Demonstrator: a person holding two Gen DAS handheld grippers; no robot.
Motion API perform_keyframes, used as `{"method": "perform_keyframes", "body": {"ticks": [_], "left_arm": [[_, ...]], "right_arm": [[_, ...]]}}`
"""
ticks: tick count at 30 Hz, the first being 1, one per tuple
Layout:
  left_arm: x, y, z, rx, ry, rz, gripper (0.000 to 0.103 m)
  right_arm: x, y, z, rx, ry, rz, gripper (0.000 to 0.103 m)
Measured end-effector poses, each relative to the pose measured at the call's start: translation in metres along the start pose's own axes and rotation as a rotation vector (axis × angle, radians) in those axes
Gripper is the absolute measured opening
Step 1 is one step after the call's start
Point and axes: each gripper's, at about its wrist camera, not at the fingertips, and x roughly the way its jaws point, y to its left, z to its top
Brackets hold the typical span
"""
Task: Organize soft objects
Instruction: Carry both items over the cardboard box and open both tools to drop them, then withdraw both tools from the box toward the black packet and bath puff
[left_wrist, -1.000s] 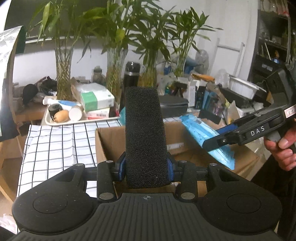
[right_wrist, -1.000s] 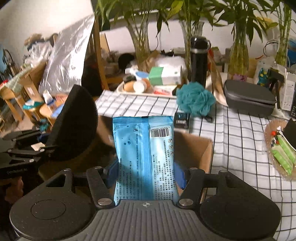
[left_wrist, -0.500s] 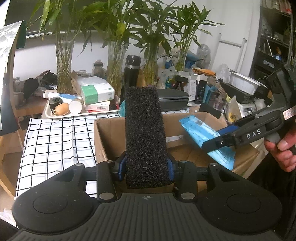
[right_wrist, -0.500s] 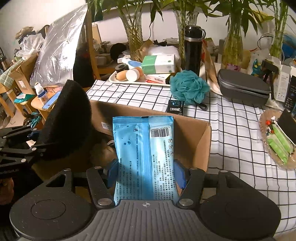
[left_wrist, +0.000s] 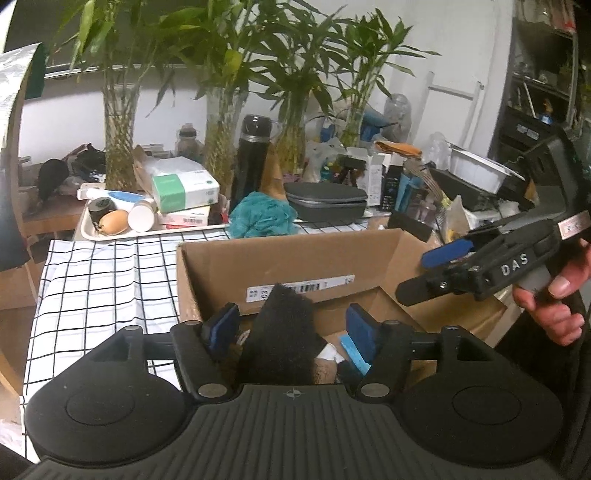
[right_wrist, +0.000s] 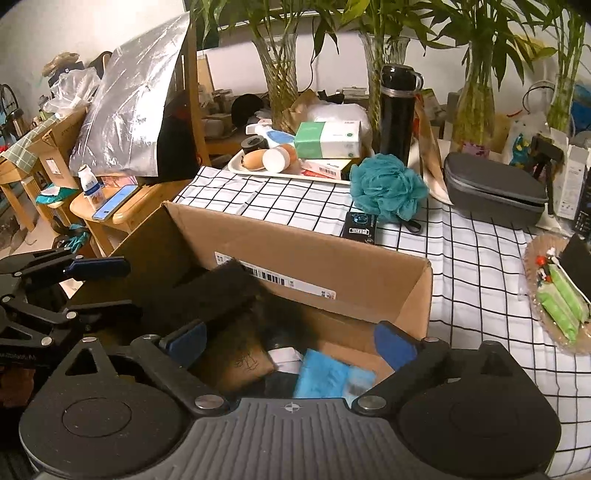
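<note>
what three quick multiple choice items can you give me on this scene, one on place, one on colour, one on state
1. Where is the black foam?
A. in the box
B. on the tray
C. in the left gripper

2. What colour is the pouf on the table?
A. red
B. teal
C. yellow

3. How do the grippers stand?
A. both shut
B. only the left open
C. both open

Answers: 1 A, the foam leans inside the box walls, free of the pads. 2 B, it shows teal in both views. 3 C, the left gripper and right gripper have jaws apart, holding nothing.

blue packet (right_wrist: 325, 376) blurred in box, sponge (left_wrist: 284, 332) base hidden behind gripper body
</note>
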Motion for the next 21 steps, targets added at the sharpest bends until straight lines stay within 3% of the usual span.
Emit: {"method": "perform_keyframes", "body": {"ticks": [10, 17, 21], "left_arm": [[0.0, 0.0, 0.0, 0.0, 0.003, 0.004, 0.064], [0.002, -0.005, -0.002, 0.034, 0.014, -0.021, 0.08], [0.004, -0.013, -0.004, 0.084, 0.024, 0.0, 0.083]], "right_arm": [[0.0, -0.001, 0.001, -0.004, -0.012, -0.028, 0.103], [-0.006, -0.002, 0.002, -0.007, -0.061, -0.046, 0.103], [-0.006, -0.006, 0.003, 0.007, -0.07, -0.08, 0.103]]}}
